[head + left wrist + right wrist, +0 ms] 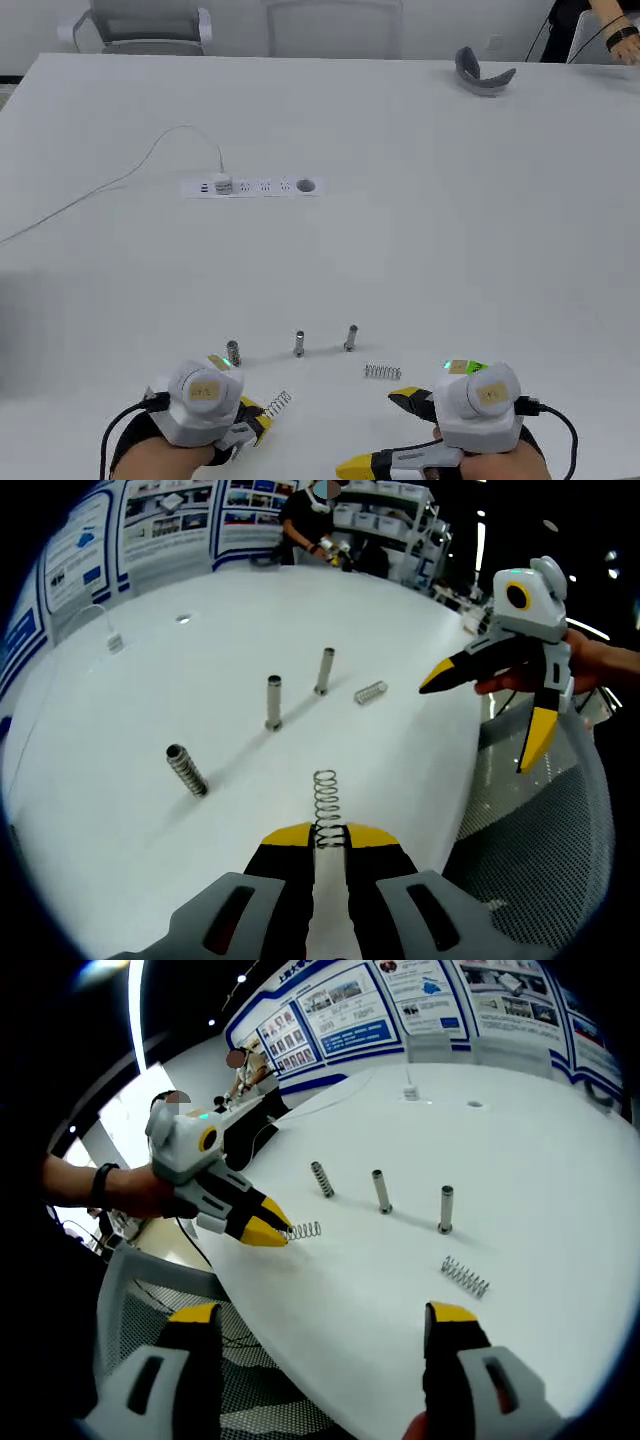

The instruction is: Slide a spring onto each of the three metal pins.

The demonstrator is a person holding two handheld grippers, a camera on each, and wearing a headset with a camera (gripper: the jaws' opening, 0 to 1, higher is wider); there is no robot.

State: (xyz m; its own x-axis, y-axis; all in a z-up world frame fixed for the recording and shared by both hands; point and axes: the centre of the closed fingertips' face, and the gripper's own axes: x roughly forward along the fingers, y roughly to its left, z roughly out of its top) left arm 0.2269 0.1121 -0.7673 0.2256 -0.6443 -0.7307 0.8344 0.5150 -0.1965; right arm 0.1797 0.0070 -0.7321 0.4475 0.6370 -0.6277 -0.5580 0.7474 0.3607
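1. Three pins stand upright in a row near the front edge of the white surface [450,220]: left pin [233,352], middle pin [299,343] and right pin [351,337].
2. The left pin carries a fitted spring [186,770] coiled around it, which is plainest in the left gripper view. The middle pin and right pin are bare.
3. The held spring [326,798] is pinched at one end by the left claw [326,836], whose jaws are drawn narrow onto it. The rest of the coil sticks out forward over the surface, on the near side of the row and apart from every pin.
4. The loose spring [381,372] lies flat on the surface, near the right pin on its near side and not touching it. It sits between the two claws.
5. The right claw [322,1322] is spread wide with nothing between its jaws. It sits at the front edge of the surface, to the right of the loose spring and well apart from the left claw.
6. Farther back a power strip [250,186] lies flat, and a cable [110,180] trails from it to the left.
7. A grey piece [484,72] rests near the far edge, with chairs [140,25] beyond.
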